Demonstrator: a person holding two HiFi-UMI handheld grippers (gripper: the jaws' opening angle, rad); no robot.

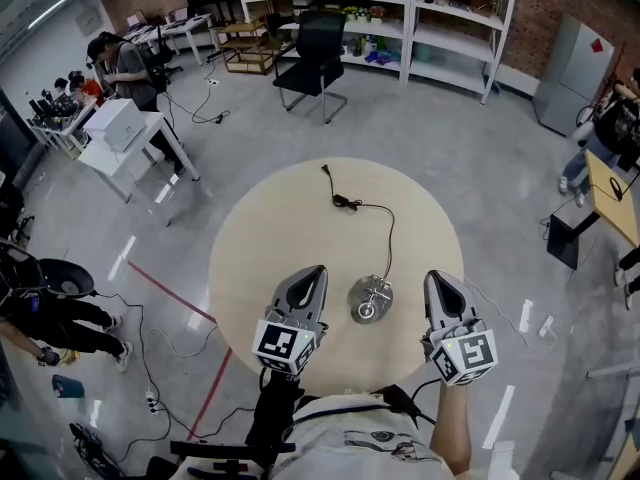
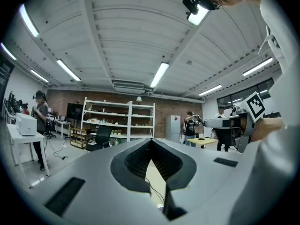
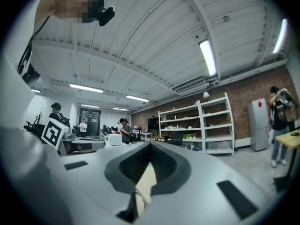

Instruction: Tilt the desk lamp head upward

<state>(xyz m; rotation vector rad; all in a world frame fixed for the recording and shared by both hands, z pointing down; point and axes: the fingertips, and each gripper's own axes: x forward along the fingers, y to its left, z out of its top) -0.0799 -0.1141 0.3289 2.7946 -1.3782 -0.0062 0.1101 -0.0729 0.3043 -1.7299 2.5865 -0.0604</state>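
The left gripper (image 1: 317,270) and the right gripper (image 1: 434,277) hang side by side over the near edge of the round pale wooden tabletop (image 1: 262,230), both pointing away from the person. Each gripper's own view shows its fingers clenched tip to tip, with only a sliver of pale tabletop visible through the gap behind the tips.

Between the two grippers, and apart from both, the small silver metal desk lamp (image 1: 369,299) stands on the tabletop. It is seen from straight above, so the tilt of its head cannot be told. Its thin black cord (image 1: 388,230) runs away across the wood to a black plug (image 1: 327,172) lying near the far edge.

Around the tabletop spreads a smooth grey floor (image 1: 480,168), crossed on the left by a red line (image 1: 165,290). Farther left a white table (image 1: 130,156) carries a white boxy machine (image 1: 115,123), and a person (image 1: 125,63) stands just behind it. Beyond the tabletop's far edge a black office chair (image 1: 315,53) stands in front of a tall white shelving rack (image 1: 445,28), which is set against a red brick wall (image 1: 545,8). A tall grey cabinet (image 1: 572,68) stands to the right of the rack, and a yellow-topped table (image 1: 612,196) shows at the right edge.
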